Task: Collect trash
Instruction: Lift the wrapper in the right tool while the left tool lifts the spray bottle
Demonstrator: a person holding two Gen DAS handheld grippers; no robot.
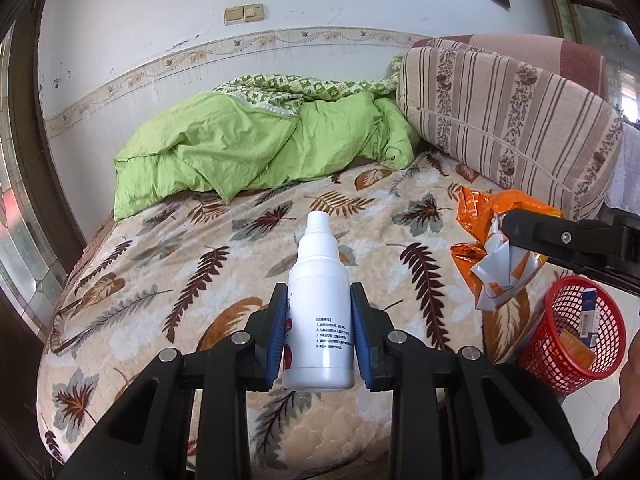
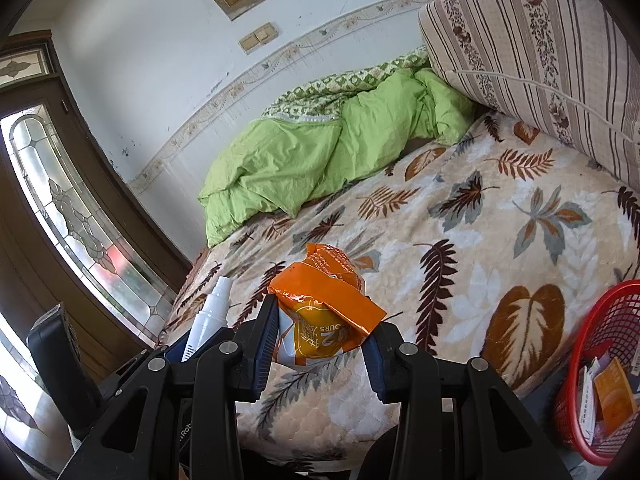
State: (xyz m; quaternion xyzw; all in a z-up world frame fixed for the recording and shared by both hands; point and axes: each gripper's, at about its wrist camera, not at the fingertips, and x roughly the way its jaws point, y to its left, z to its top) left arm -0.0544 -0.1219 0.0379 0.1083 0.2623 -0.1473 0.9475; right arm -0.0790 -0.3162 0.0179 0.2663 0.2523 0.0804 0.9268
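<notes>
— Two hand-held grippers, what's in each?
— Left hand-held gripper (image 1: 320, 312) is clamped on a white bottle (image 1: 320, 312) over the bed (image 1: 200, 248); right hand-held gripper (image 2: 320, 332) pinches an orange wrapper (image 2: 324, 312), red basket (image 2: 600, 380) nearby.

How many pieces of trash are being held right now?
2. A white bottle is clamped in the left gripper, and a crumpled orange wrapper in the right gripper. More trash lies in the red basket, partly hidden.
</notes>
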